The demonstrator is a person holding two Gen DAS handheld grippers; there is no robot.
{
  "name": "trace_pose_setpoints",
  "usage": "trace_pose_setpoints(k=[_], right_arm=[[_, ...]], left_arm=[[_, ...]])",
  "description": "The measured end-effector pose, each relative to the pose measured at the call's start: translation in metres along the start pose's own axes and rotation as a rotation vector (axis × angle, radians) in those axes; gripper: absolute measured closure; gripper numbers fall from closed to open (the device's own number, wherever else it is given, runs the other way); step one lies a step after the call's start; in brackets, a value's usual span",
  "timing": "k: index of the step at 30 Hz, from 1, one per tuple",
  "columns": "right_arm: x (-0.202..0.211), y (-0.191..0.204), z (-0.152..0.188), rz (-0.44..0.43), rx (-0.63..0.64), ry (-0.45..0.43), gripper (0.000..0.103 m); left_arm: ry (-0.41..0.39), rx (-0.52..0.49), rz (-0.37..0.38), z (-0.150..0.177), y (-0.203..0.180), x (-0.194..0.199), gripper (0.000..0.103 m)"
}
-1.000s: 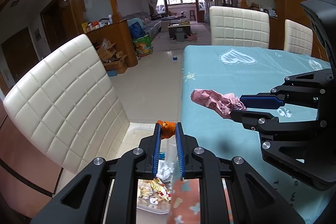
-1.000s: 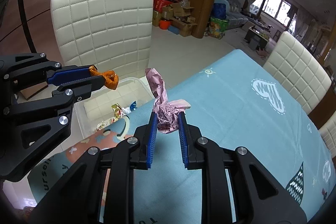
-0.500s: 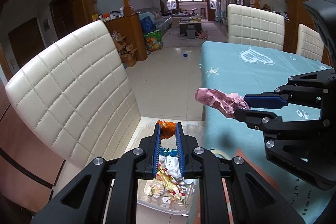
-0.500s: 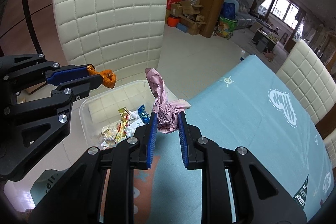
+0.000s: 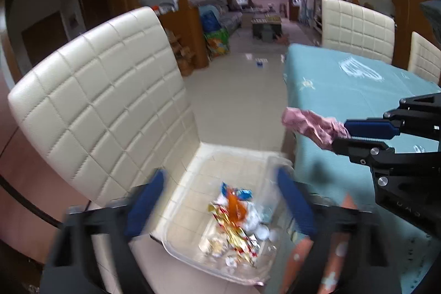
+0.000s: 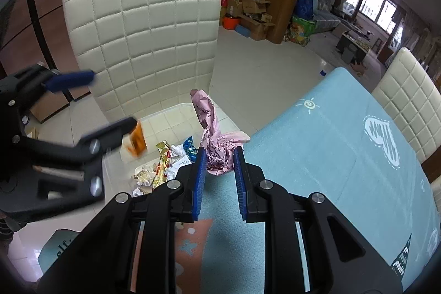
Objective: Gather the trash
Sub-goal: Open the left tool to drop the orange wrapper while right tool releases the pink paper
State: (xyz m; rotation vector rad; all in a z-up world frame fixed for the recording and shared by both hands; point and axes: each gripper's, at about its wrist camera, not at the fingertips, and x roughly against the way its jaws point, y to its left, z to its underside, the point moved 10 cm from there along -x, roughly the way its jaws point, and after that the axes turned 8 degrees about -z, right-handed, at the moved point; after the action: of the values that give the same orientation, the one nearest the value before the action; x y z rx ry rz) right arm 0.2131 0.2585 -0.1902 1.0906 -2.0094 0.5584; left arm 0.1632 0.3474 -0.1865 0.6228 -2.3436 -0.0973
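Opening up, left jaws: the left gripper (image 5: 220, 200) is spreading its blue fingers (image 5: 144, 199) right now, with nothing pressed between them (both are smeared with motion blur).
Orange wrapper: the orange wrapper (image 6: 135, 141) is loose in the air just beside the lower left finger in the right wrist view, above the bin. In the left wrist view it's an orange streak (image 5: 235, 207) over the trash pile.
Right jaws: the right gripper (image 6: 219, 178) is narrow and clamped on the pink paper (image 6: 213, 145). The crumpled end sits between the pads and the long twisted end sticks up past the tips (printed text on it, too small to read).
Pink paper, other view: from the left wrist view the pink paper (image 5: 314, 126) pokes out sideways from the right gripper (image 5: 344, 137), over the table's edge and near the bin, but not over it as far as I can tell.
Bin: a clear plastic bin (image 5: 242, 156) sits on the chair seat, just beside the table, with a pile of wrappers (image 5: 234, 233) at the near end: gold, blue and white bits.
Chair: a cream quilted chair (image 6: 143, 26), its back upright behind the bin.
Table: a light blue tablecloth (image 6: 330, 156) with white doodles covers the table.
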Motion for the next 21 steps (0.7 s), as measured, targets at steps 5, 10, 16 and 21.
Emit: trace_pose_setpoints(k=[5, 10, 16, 21], right_arm=[[-0.011, 0.001, 0.001, -0.013, -0.006, 0.016, 0.081], [-0.02, 0.01, 0.001, -0.029, 0.009, 0.028, 0.081], [-0.029, 0.024, -0.001, -0.045, 0.03, 0.038, 0.079], [-0.029, 0.028, -0.005, -0.04, 0.041, 0.031, 0.079]], left_arm=[[-0.006, -0.021, -0.026, 0.005, 0.003, -0.001, 0.018], [0.021, -0.006, -0.043, 0.013, 0.014, -0.004, 0.018], [0.035, 0.017, -0.06, 0.02, 0.029, -0.005, 0.018], [0.037, 0.013, -0.065, 0.023, 0.031, -0.005, 0.018]])
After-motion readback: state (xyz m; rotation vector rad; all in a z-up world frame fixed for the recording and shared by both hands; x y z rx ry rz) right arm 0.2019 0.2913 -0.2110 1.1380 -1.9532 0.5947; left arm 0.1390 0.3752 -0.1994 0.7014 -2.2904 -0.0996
